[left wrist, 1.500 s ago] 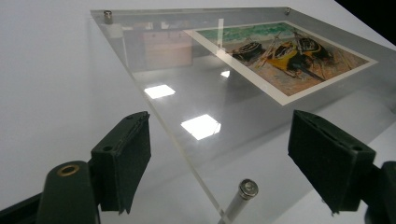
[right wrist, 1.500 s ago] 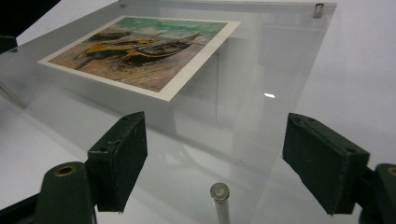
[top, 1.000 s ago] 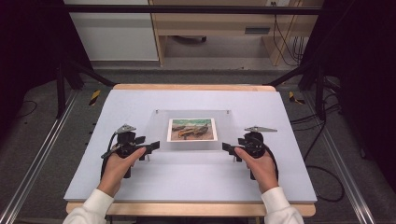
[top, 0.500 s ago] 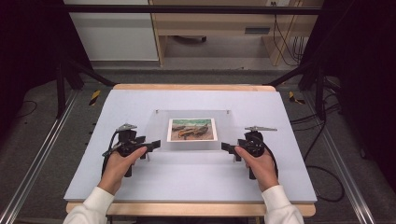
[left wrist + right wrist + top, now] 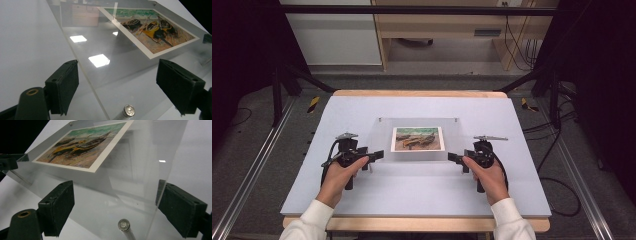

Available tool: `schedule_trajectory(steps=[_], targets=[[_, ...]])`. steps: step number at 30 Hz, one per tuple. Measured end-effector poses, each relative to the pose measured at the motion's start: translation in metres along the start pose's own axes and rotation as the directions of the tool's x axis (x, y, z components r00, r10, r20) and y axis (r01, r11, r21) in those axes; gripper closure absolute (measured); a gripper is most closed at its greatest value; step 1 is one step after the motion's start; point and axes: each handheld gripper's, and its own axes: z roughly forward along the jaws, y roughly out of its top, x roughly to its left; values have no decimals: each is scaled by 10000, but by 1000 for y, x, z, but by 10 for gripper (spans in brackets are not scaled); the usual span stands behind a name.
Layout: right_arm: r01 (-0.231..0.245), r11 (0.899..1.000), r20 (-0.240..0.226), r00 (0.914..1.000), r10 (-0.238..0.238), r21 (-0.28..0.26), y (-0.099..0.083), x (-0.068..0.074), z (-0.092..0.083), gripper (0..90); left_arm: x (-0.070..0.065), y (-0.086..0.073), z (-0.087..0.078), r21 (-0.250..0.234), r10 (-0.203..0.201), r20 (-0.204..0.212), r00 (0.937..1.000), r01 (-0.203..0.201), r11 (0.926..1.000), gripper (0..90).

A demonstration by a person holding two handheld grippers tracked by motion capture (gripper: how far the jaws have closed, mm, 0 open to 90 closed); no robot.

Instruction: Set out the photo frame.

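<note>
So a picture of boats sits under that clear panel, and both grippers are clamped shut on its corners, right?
Not quite. The boat picture does sit under the clear acrylic panel, but the left gripper and right gripper stand open around its near corners, as both gripper views show.

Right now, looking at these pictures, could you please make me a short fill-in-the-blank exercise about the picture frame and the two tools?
1. The clear acrylic frame holds a picture of ____ on a beach.
2. The frame lies on a ____ table.
3. The left tool sits at the frame's near-left corner with its jaws ____.
4. A small ____ metal standoff shows at that corner.

Missing words: boats; white; open; round
</note>
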Motion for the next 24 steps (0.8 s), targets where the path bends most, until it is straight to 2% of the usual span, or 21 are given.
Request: schedule_trajectory(steps=[3, 6, 12, 14, 17, 20, 24], targets=[[-32, 10000, -107, 9999, 32, 56, 0, 0, 0, 160, 0, 1, 0, 35, 178, 49, 9998, -178, 9998, 169], [-25, 10000, -160, 9999, 25, 43, 0, -1, 0, 163, 0, 1, 0, 43, 97, 85, 9999, -97, 9999, 169], [-167, 9998, -410, 9990, 171, 88, -2, -2, 0, 168, 3, 0, 1, 112, -194, 270, 9994, 191, 9998, 169], [-127, 9999, -456, 9989, 130, 64, -2, -3, 0, 170, 3, -1, 2, 206, -424, 597, 9973, 413, 9989, 172], [-139, 9999, -478, 9988, 143, 82, -2, -3, 0, 171, 2, -1, 3, -46, -307, 270, 9992, 308, 9995, 178], [-147, 9998, -489, 9987, 152, 94, -2, -3, 0, 172, 4, -2, 4, -39, -411, 393, 9984, 413, 9991, 177], [-189, 9998, -476, 9987, 193, 92, -2, -3, 0, 182, 5, -2, 4, -46, -356, 470, 9983, 358, 9993, 181]])
